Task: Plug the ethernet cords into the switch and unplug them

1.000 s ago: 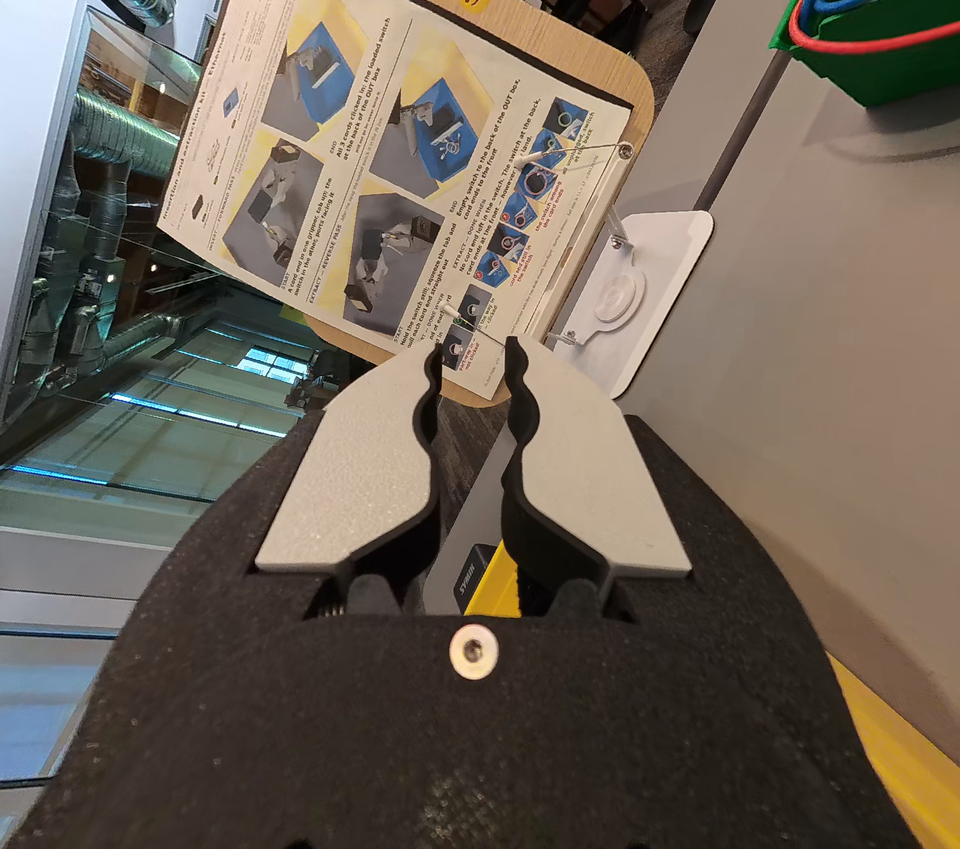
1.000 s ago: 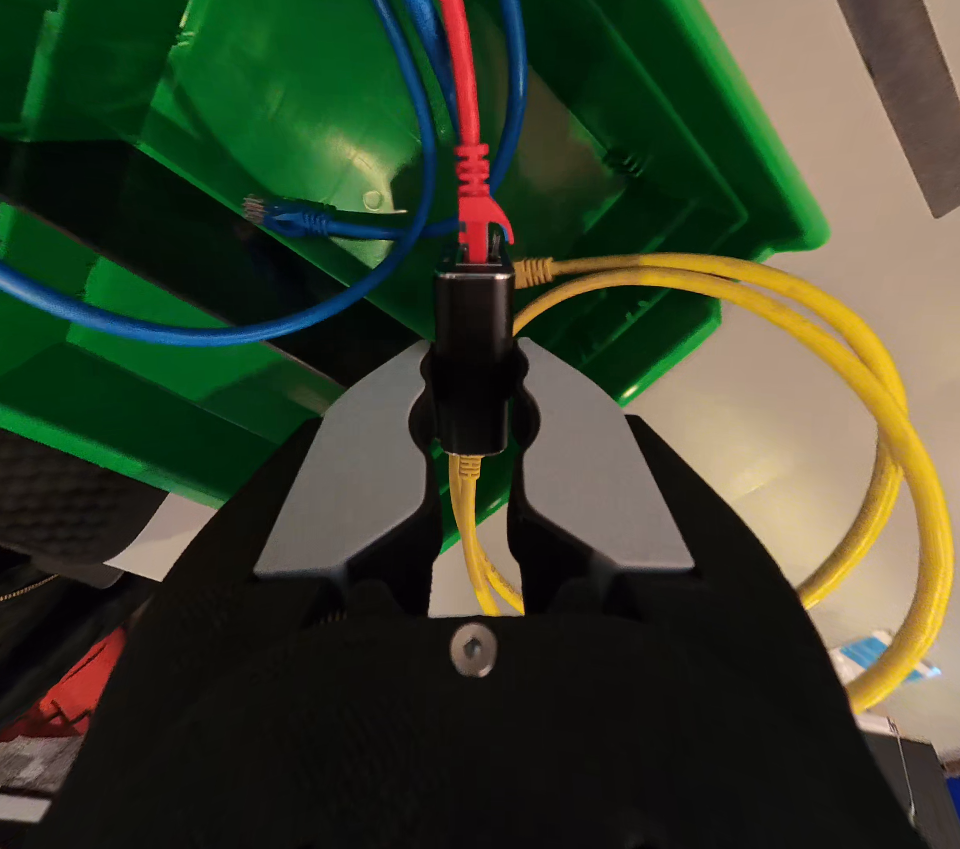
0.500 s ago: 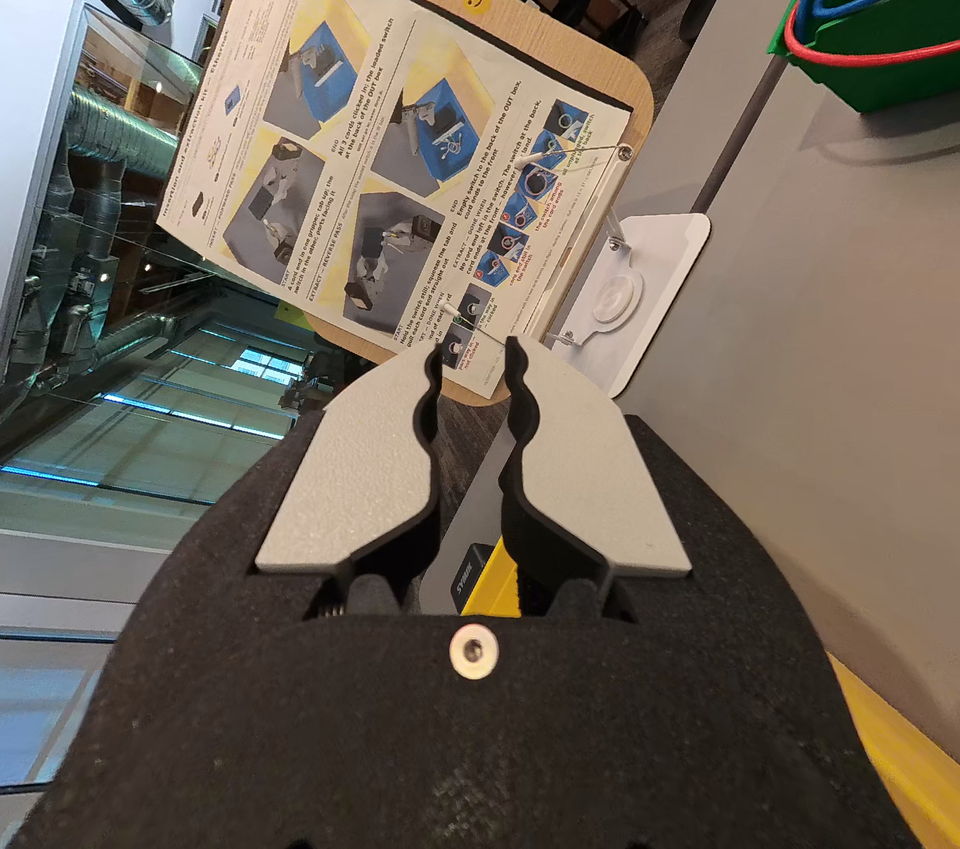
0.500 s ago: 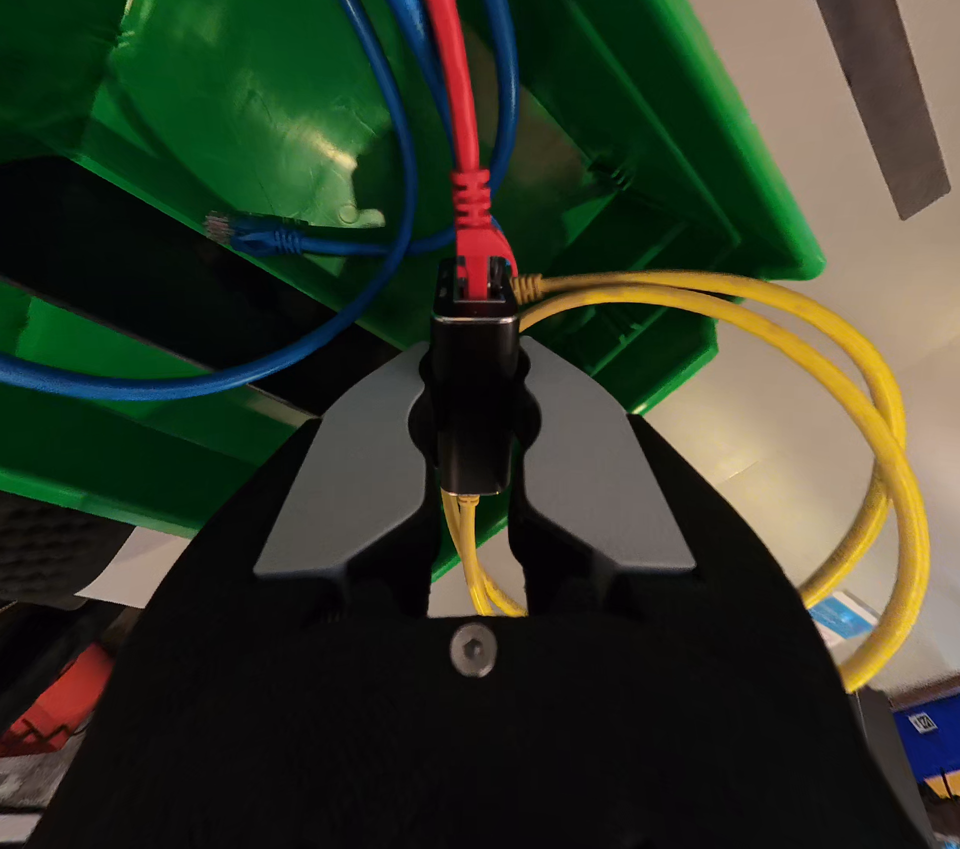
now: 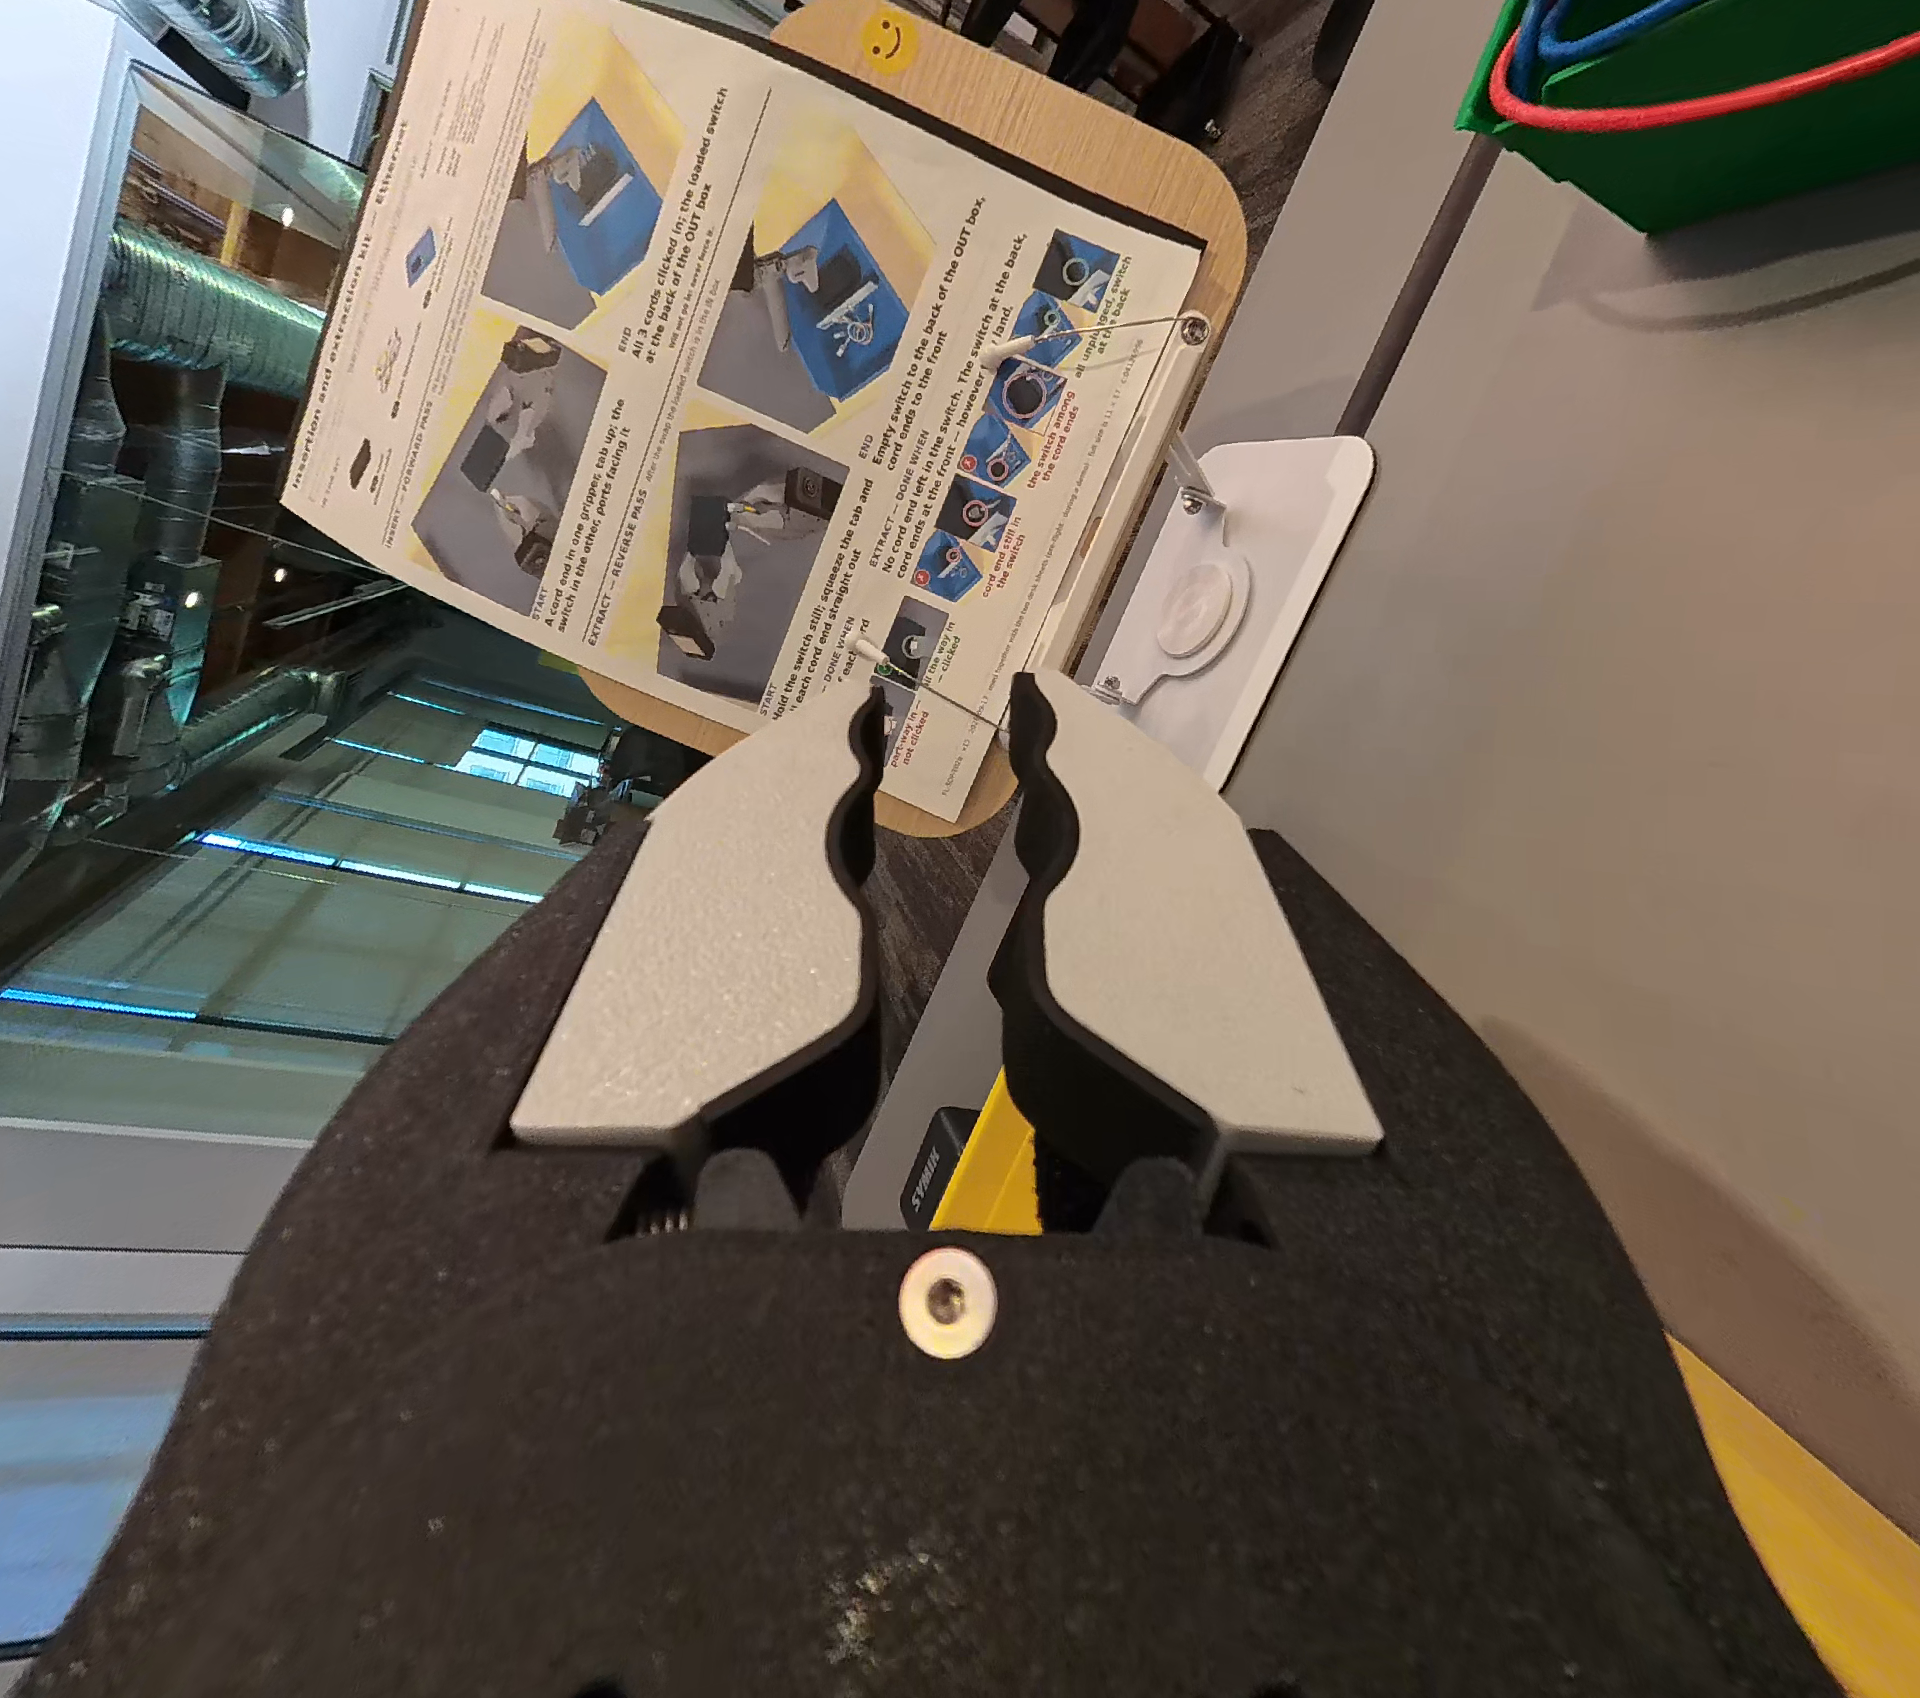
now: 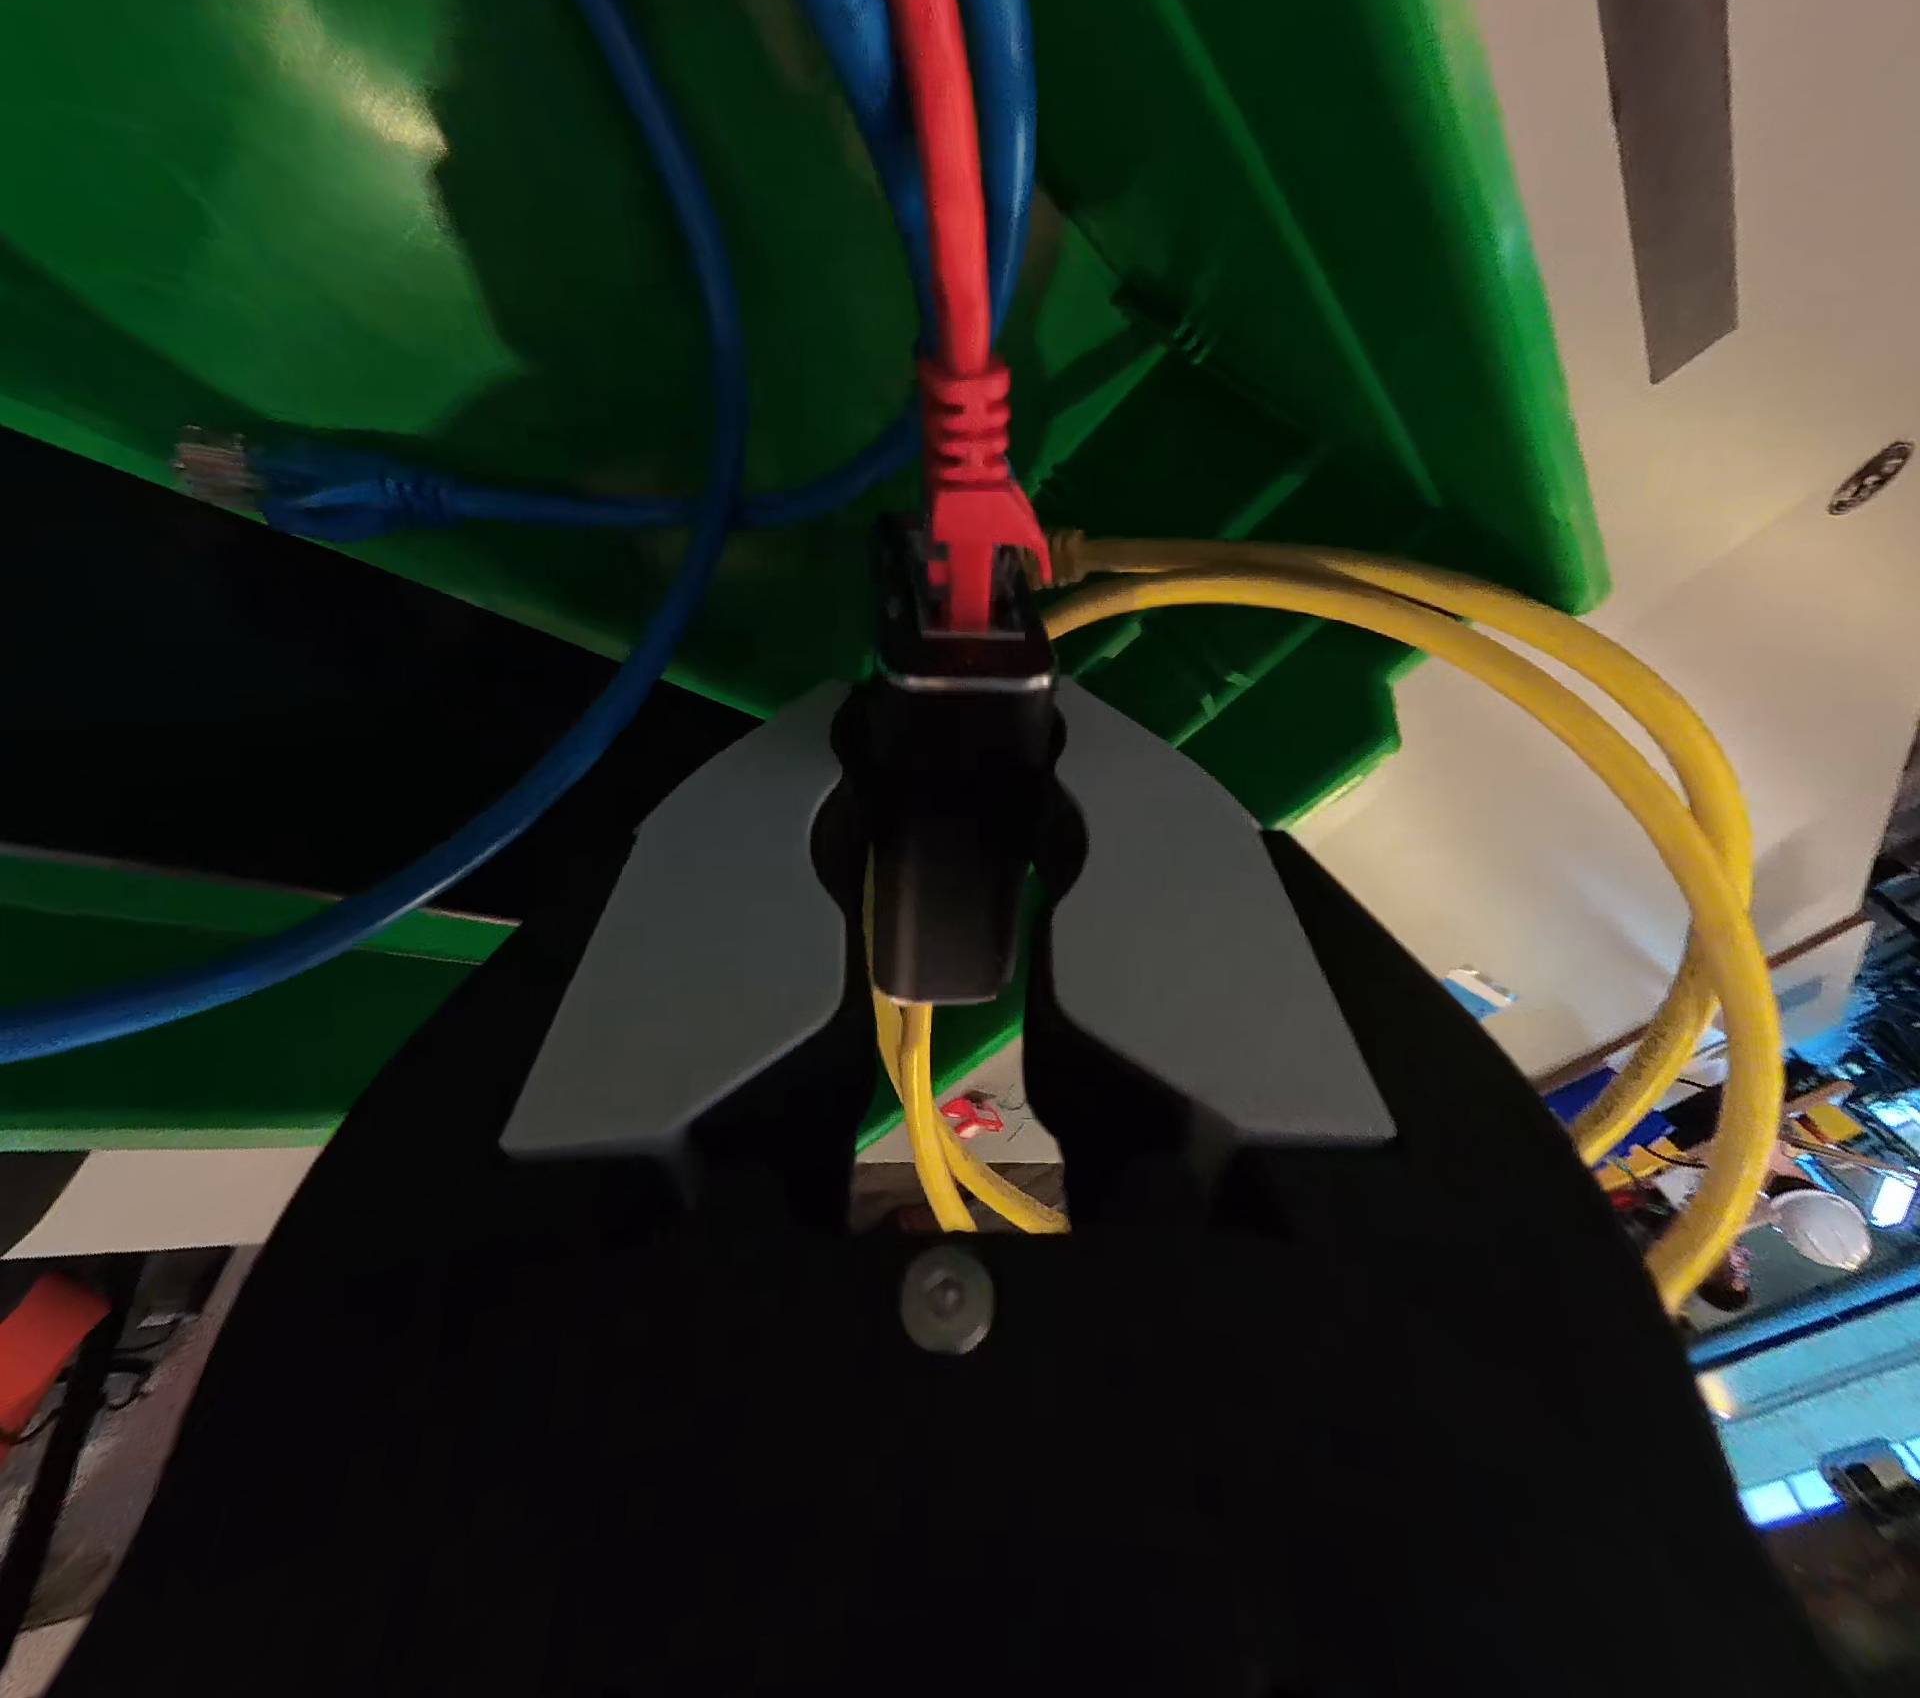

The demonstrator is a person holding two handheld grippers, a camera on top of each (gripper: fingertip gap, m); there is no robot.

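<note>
While my right gripper (image 6: pixel 956 775) is clamped on the black switch (image 6: pixel 961 817), its jaws stand only as wide as the switch body, pressing its two sides. I see the red cord (image 6: pixel 961 422) plugged into the switch's far face, with a yellow cord (image 6: pixel 1558 713) seated just beside it and looping off to the right. A blue cord (image 6: pixel 665 401) hangs loose inside the green bin (image 6: pixel 312 142) behind, its plug (image 6: pixel 218 469) free. My left gripper (image 5: pixel 945 713) holds nothing: its jaws are parted by a narrow gap, pointing toward an instruction sheet (image 5: pixel 727 401) on a wooden board (image 5: pixel 1216 214) standing on the grey table (image 5: pixel 1610 713)
</note>
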